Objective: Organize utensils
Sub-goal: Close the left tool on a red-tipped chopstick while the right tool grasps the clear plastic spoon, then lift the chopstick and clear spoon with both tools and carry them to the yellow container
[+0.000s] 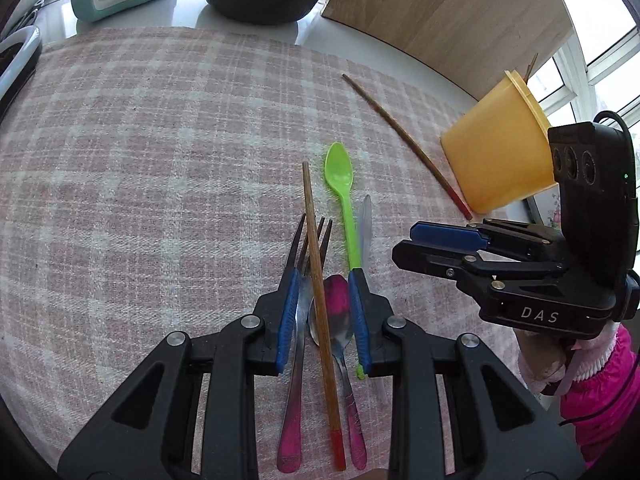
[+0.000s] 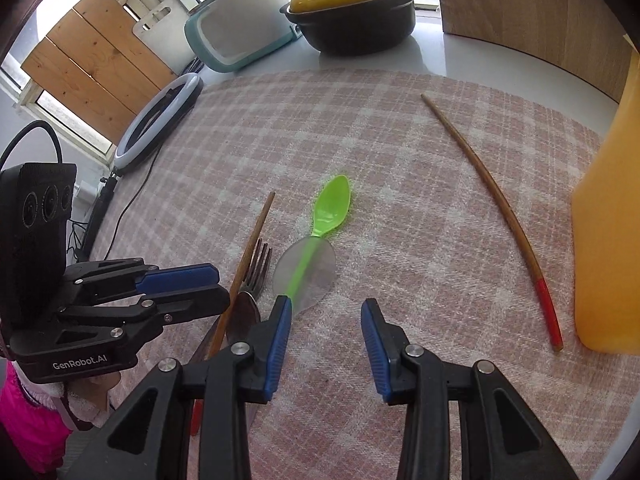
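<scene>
On the pink checked cloth (image 1: 160,140) a fork (image 1: 308,240), a red-tipped chopstick (image 1: 316,280) and a pink-handled metal spoon (image 1: 336,312) lie together. My left gripper (image 1: 324,308) hangs just over them, jaws apart and astride the three; the pads do not press on any. A green plastic spoon (image 2: 332,204) lies across a clear plastic spoon (image 2: 304,276). My right gripper (image 2: 326,312) is open over bare cloth, its left finger by the green handle. A second chopstick (image 2: 500,208) lies to the right, near a yellow cup (image 2: 608,240).
At the back of the counter stand a black pot with a yellow lid (image 2: 352,16) and a teal appliance (image 2: 236,36). A ring light (image 2: 160,120) lies at the cloth's left edge. A wooden board (image 1: 440,8) rises at the back right. Pink sleeves hold both grippers.
</scene>
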Tool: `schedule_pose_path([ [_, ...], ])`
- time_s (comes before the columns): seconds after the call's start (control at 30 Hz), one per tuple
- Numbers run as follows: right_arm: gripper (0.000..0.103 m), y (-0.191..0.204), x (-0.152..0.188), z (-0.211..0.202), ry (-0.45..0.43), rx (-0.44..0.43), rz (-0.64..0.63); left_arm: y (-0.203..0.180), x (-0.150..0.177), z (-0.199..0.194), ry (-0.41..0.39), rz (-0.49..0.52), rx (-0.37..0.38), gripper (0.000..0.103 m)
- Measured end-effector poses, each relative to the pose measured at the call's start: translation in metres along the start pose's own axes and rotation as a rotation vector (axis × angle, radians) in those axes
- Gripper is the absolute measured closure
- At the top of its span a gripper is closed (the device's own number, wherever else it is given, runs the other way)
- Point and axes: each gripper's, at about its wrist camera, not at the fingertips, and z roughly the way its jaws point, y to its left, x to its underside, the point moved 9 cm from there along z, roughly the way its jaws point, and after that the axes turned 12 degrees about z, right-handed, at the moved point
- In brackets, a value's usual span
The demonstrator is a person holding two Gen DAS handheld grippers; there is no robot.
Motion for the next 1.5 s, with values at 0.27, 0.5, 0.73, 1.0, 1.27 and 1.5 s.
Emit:
schedule_pose_path([
  [0.27, 0.065, -0.001, -0.003, 0.007, 0.002, -0.011, -0.004, 0.005, -0.002, 0.013, 0.033, -0.005, -0.016, 0.090],
  [0.5, 0.059, 0.004, -0.007, 0.014, -0.005, -0.010, -0.029, 0.010, -0.003, 0.015, 0.034, 0.001, -0.038, 0.098],
  [0.73, 0.057, 0.011, -0.009, 0.023, -0.011, 0.017, -0.069, 0.016, -0.003, 0.011, 0.024, -0.008, -0.047, 0.098],
  [1.0, 0.063, 0.016, -0.008, 0.026, -0.024, 0.051, -0.113, 0.017, -0.001, 0.005, 0.011, -0.016, -0.045, 0.098],
  [1.27, 0.063, 0.012, -0.010, 0.020, -0.055, 0.069, -0.101, 0.024, 0.002, -0.003, 0.000, -0.037, -0.053, 0.099],
  [1.5, 0.064, 0.011, -0.014, 0.007, -0.108, 0.088, -0.115, 0.025, -0.001, -0.013, -0.025, -0.032, -0.058, 0.099],
])
